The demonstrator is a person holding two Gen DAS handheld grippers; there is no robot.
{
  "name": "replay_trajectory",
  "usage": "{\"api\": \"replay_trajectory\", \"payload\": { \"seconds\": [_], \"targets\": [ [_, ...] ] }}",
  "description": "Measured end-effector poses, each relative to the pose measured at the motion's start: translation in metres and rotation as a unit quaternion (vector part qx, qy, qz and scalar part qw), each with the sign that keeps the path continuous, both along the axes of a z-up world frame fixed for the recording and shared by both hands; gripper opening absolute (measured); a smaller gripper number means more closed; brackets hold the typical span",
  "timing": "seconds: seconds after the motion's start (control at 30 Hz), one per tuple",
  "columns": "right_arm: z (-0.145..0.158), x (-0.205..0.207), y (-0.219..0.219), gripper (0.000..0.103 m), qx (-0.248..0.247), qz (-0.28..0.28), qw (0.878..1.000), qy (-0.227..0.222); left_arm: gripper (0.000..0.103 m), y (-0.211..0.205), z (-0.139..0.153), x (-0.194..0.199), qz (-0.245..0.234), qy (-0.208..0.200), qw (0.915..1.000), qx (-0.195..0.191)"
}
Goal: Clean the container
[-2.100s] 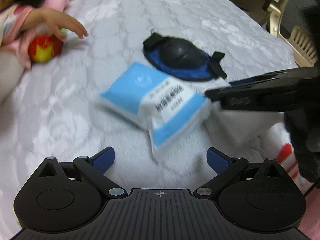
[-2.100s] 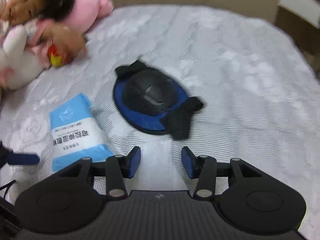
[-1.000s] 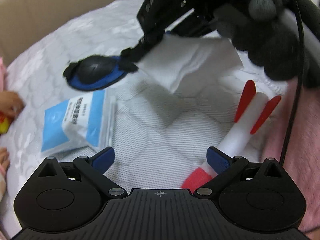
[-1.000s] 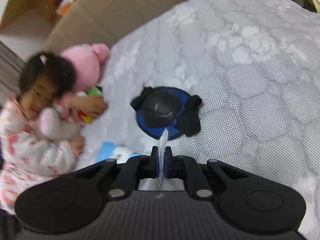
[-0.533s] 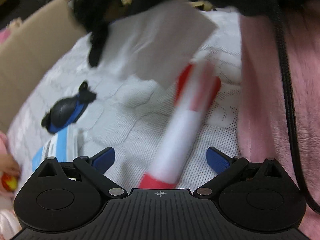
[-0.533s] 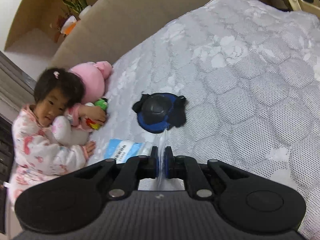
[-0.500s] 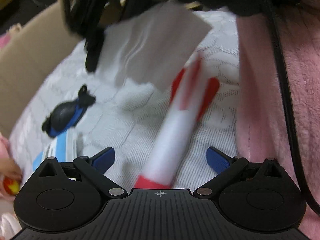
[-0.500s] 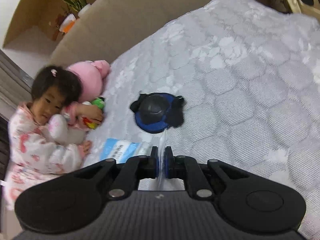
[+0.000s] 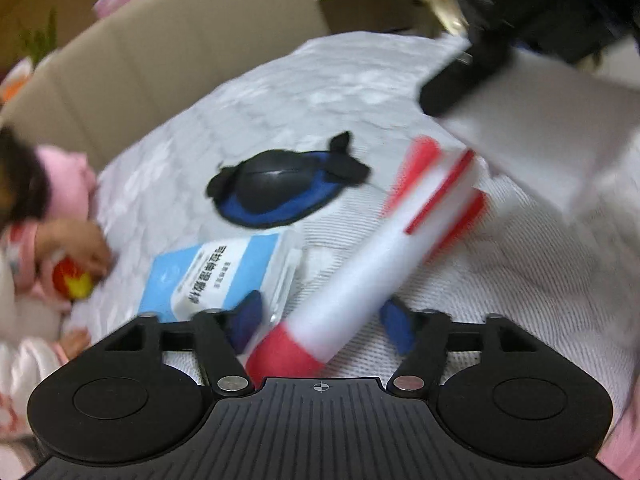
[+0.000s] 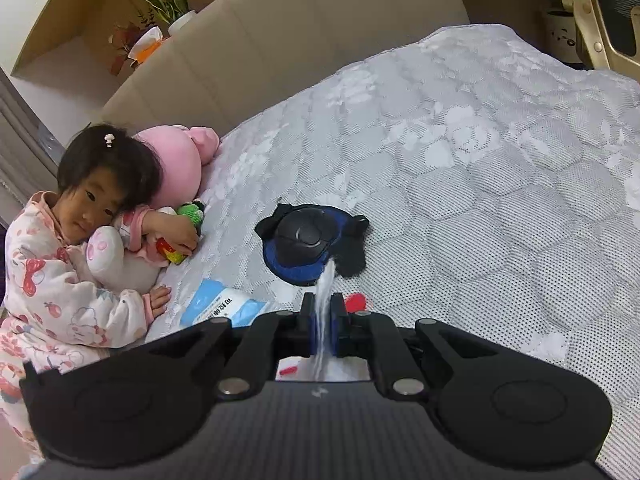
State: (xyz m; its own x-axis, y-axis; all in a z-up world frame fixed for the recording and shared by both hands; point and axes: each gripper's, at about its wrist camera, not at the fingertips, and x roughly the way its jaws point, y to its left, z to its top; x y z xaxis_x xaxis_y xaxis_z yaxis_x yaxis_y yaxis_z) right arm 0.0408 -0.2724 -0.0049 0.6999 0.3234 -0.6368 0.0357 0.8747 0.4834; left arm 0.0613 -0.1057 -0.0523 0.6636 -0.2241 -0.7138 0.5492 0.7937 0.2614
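Now left gripper [image 9: 320, 320] closing around rocket [image 9: 376, 256], mattress [image 9: 520, 280] beyond

A bedroom in a home — a quilted grey mattress [image 10: 500, 184] fills the floor of the view, with a padded beige headboard [image 10: 288, 40] across twelve o'clock. At nine o'clock a child in patterned pyjamas [image 10: 60, 276] lies hugging a pink plush toy [image 10: 180, 164]. Potted plants [image 10: 168, 0] sit on a ledge at eleven o'clock — a chair [image 10: 600, 20] at one o'clock.

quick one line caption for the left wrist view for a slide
Left tool closing around a red-and-white foam rocket on the quilted bed, right tool holding a white wipe above.
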Motion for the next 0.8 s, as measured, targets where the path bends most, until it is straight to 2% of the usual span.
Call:
{"api": "replay_trajectory", "payload": {
  "seconds": [0.1, 0.17, 0.27, 0.33, 0.43, 0.6, 0.73, 0.8],
  "targets": [
    [0.005, 0.003, 0.013, 0.008, -0.017, 0.02, 0.999, -0.019, 0.083, 0.01, 0.007, 0.006, 0.023, 0.025, 0.999, -0.03],
    [0.006, 0.003, 0.023, 0.008, -0.032, 0.036, 0.998, -0.028, 0.091, 0.02, 0.013, 0.011, 0.045, 0.057, 0.9958, -0.056],
    [0.002, 0.002, 0.034, 0.009, -0.059, 0.053, 0.997, -0.025, 0.094, 0.043, 0.024, 0.005, 0.07, 0.122, 0.9846, -0.103],
    [-0.001, 0.002, 0.037, 0.009, -0.066, 0.058, 0.996, -0.019, 0.094, 0.051, 0.024, 0.006, 0.081, 0.146, 0.9791, -0.116],
    [-0.001, 0.002, 0.037, 0.01, -0.062, 0.058, 0.996, -0.016, 0.094, 0.052, 0.022, 0.002, 0.095, 0.152, 0.9784, -0.103],
    [-0.003, 0.005, 0.041, 0.01, -0.071, 0.055, 0.996, -0.007, 0.097, 0.046, 0.019, -0.002, 0.089, 0.169, 0.9783, -0.081],
    [-0.018, 0.02, 0.056, 0.01, -0.073, 0.074, 0.994, 0.037, 0.098, 0.042, 0.01, -0.003, 0.086, 0.186, 0.9771, -0.057],
    [-0.025, 0.023, 0.055, 0.01, -0.055, 0.078, 0.994, 0.051, 0.098, 0.043, 0.008, -0.003, 0.09, 0.191, 0.9762, -0.048]
  ]
}}
